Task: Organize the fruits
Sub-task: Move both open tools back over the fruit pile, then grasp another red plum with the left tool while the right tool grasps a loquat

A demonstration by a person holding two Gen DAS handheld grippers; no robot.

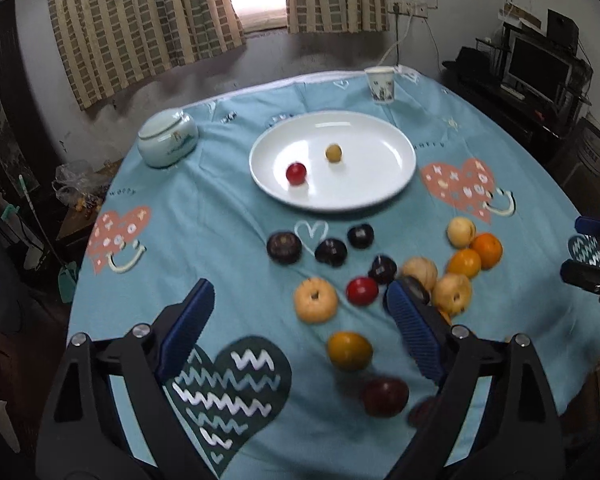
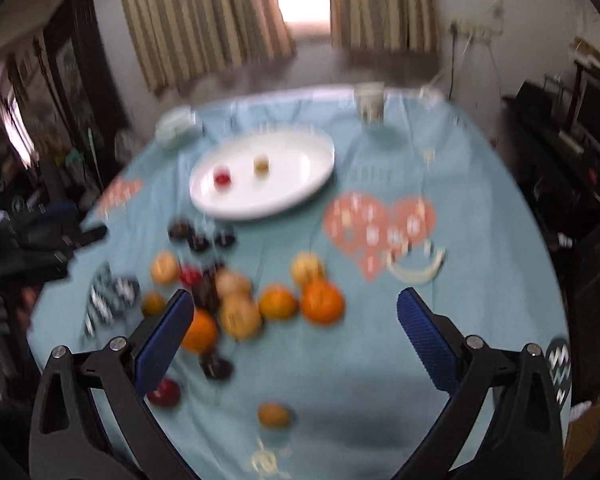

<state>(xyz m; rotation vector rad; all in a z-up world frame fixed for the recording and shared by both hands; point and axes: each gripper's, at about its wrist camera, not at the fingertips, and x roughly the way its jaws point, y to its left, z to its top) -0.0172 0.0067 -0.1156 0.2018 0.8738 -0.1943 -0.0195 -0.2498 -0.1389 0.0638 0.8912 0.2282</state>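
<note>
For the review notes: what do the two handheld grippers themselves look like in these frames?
Both match: the left gripper and right gripper have black angular frames with triangular cut-outs and silver round bolt heads. Their fingers carry blue ribbed pads. No cables, markings, sleeves or hands show.

A: Plates? Cups?
B: One white plate (image 1: 384,184), one paper cup (image 1: 381,84), one lidded jar (image 1: 167,138).
A: Fruit on the plate?
B: Two, one red fruit (image 1: 296,173), one yellow-green fruit (image 1: 333,153).
A: Off the plate?
B: Dark ones (image 1: 284,247), at least four. The rest is too blurred for a sure count.
</note>
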